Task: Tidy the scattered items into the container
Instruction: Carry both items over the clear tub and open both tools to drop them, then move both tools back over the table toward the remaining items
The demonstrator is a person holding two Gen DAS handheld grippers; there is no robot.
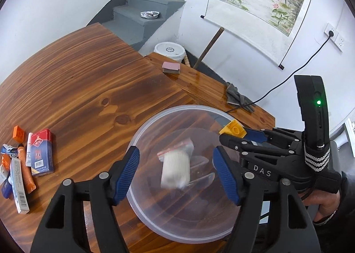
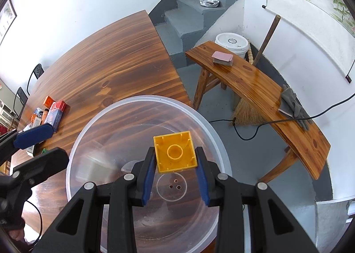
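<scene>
A clear plastic bowl (image 1: 177,107) stands on the wooden table (image 1: 88,75). My left gripper (image 1: 176,153) hangs open above it. Between and below its blue pads a white roll in a clear bag (image 1: 176,169) shows blurred inside the bowl, touching neither pad. My right gripper (image 2: 175,153) is shut on a yellow building block (image 2: 175,151), held over the bowl (image 2: 144,97) with its hollow underside facing the camera. The left wrist view shows that block (image 1: 233,130) at the bowl's far right rim. Further left lie a red and blue packet (image 1: 42,153), an orange block (image 1: 18,134), tubes and small boxes.
The table's right edge runs close past the bowl. Beyond it stands a wooden bench (image 2: 255,80) with a pink pad (image 2: 222,57), a grey glove (image 2: 292,102) and a black cable across it. A white bucket (image 2: 231,43), a broom and grey stairs are behind.
</scene>
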